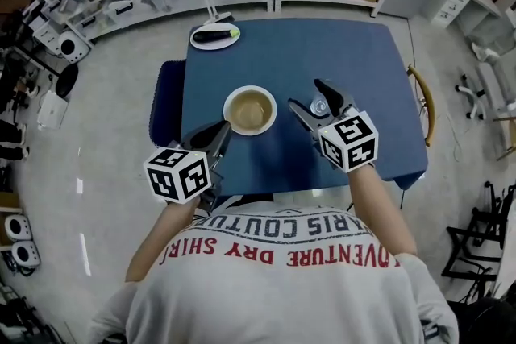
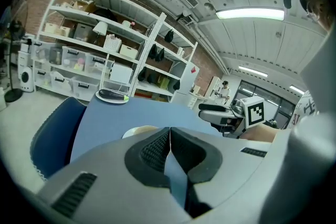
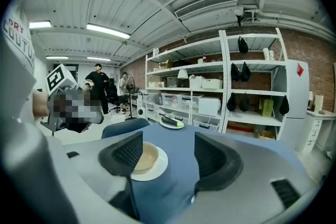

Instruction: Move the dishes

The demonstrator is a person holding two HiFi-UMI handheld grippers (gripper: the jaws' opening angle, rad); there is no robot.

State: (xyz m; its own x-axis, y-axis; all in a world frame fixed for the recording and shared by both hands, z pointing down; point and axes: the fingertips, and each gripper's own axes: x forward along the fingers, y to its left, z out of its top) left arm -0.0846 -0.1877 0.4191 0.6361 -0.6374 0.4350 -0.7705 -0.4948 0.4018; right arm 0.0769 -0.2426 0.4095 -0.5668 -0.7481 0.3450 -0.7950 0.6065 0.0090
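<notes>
So on the left, the left gripper (image 1: 218,133) hangs just over the near edge of the blue table (image 1: 339,52). In its own view its fingers (image 2: 152,152) are pressed together at the tips with nothing pinched between them, and only a sliver of table shows through the gap lower down. It isn't touching any dish.

Just past it, about mid-table, there's the tan bowl (image 1: 250,110) sitting on a white plate (image 3: 157,165). The left gripper's tips are near its rim, but there's a clear gap.

Over on the right, the right gripper (image 1: 306,94) is beside the bowl with its fingers (image 3: 126,152) spread wide. Nothing is between them, just bare tabletop. From its own camera the bowl peeks out from behind the left-hand finger, and the gripper is clear of it.

Way at the far edge of the table there's a second plate (image 1: 214,35) with a dark long thing (image 1: 211,34) lying on it, well apart from both grippers.
</notes>
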